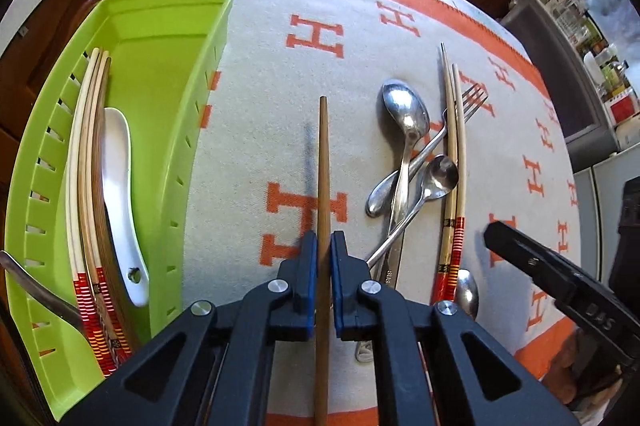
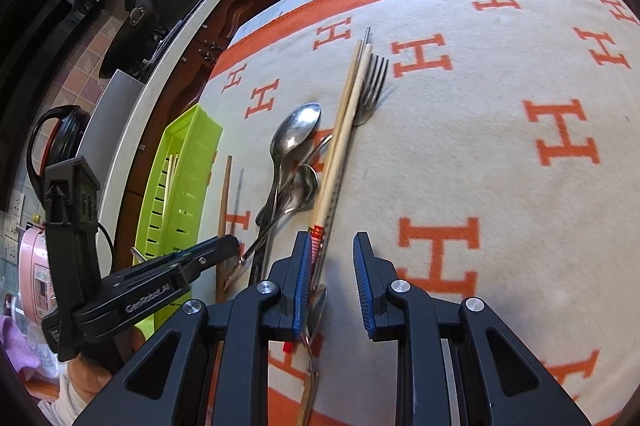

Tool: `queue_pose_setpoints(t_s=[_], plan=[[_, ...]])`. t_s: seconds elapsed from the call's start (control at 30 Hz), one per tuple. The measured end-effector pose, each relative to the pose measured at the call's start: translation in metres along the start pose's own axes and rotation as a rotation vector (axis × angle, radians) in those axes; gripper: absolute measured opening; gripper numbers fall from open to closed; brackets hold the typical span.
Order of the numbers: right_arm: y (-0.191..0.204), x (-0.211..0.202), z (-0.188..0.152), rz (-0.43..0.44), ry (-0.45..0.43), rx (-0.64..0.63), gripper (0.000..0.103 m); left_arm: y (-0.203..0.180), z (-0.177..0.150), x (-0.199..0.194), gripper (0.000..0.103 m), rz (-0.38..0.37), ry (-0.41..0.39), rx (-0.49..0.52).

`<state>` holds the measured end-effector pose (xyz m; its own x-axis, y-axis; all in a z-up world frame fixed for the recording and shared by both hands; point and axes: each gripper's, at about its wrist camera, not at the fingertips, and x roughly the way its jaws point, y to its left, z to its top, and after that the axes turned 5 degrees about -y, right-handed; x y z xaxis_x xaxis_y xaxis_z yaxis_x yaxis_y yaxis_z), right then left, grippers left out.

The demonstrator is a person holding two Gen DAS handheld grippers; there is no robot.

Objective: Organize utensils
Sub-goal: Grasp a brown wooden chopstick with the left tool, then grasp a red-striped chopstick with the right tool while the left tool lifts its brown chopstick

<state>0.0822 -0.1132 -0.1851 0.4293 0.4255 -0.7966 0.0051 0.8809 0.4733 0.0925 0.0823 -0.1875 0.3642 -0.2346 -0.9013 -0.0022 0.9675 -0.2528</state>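
Observation:
My left gripper [image 1: 324, 238] is shut on a brown chopstick [image 1: 323, 153], which points away over the cloth. Left of it stands a green tray [image 1: 168, 37] with several chopsticks [image 1: 86, 145] and a white ceramic spoon [image 1: 118, 161] inside. To the right lies a heap: a large steel spoon [image 1: 404, 109], a small spoon [image 1: 440, 173], a fork [image 1: 474, 101] and two pale chopsticks [image 1: 454, 145] with red ends. My right gripper [image 2: 334, 266] is open low over the cloth. The pale chopsticks [image 2: 344, 129] run along the inner face of its left finger, and nothing is pinched.
A grey cloth [image 2: 500, 185] with orange H letters and an orange border covers the table. Dark wooden cabinets and a counter edge lie beyond its far side. Another steel spoon bowl [image 1: 466, 290] lies by the chopsticks' red ends. A metal handle [image 1: 36, 286] rests in the tray's near end.

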Motion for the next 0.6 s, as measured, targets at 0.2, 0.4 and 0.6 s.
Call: queue_pose_setpoints(t_s=[0.2,0.4,0.6], plan=[[0.005,0.022,0.005,-0.004,0.020,0.002,0.021,0.003,0.009,-0.028,0.004,-0.046,-0.048,-0.003],[0.015,0.034,0.009,-0.024,0.016,-0.021,0.021,0.006,0.019,-0.064,0.004,-0.070,-0.105,0.006],[0.022,0.043,0.014,-0.052,-0.002,-0.043,0.012,0.017,0.026,-0.107,0.004,-0.062,-0.145,0.017]])
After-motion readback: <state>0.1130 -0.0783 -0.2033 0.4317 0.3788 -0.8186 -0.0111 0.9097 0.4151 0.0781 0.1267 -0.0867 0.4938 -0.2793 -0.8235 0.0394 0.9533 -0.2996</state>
